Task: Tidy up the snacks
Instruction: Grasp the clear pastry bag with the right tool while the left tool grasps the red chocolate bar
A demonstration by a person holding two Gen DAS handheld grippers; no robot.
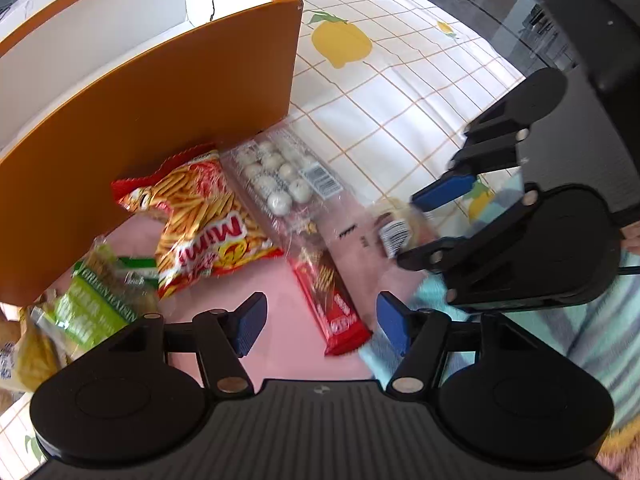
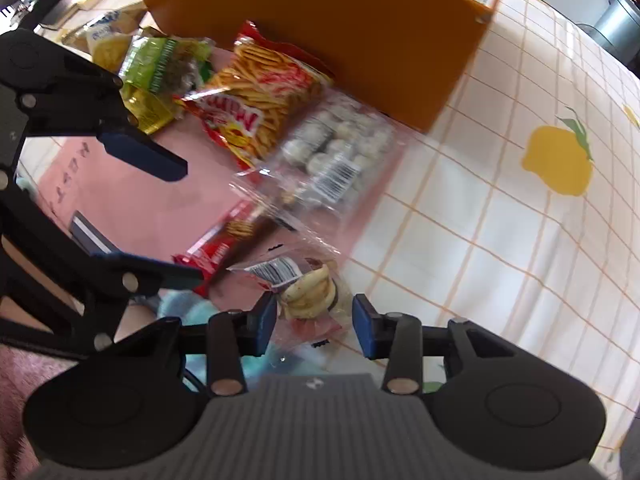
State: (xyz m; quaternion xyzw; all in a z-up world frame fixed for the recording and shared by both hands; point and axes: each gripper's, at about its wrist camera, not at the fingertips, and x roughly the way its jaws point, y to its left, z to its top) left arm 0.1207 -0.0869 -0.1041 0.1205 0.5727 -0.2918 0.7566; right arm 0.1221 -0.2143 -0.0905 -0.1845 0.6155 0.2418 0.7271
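Snacks lie on a pink mat (image 1: 276, 320) beside an orange box (image 1: 160, 120): a red Mimi stick-snack bag (image 1: 204, 220), a clear pack of white balls (image 1: 280, 176), a red chocolate bar (image 1: 332, 300), a green raisin bag (image 1: 96, 300). My left gripper (image 1: 320, 322) is open and empty above the mat, just before the chocolate bar. My right gripper (image 2: 314, 320) is open, its jaws on either side of a clear-wrapped pastry (image 2: 312, 292) without closing on it. In the left wrist view the right gripper (image 1: 424, 224) is at that pastry (image 1: 396, 228).
The orange box (image 2: 340, 40) has white inner walls and stands behind the snacks. A yellow snack bag (image 2: 106, 38) lies at the far left. The checked tablecloth with lemon prints (image 2: 520, 240) spreads to the right. A striped teal cloth (image 1: 600, 340) lies near me.
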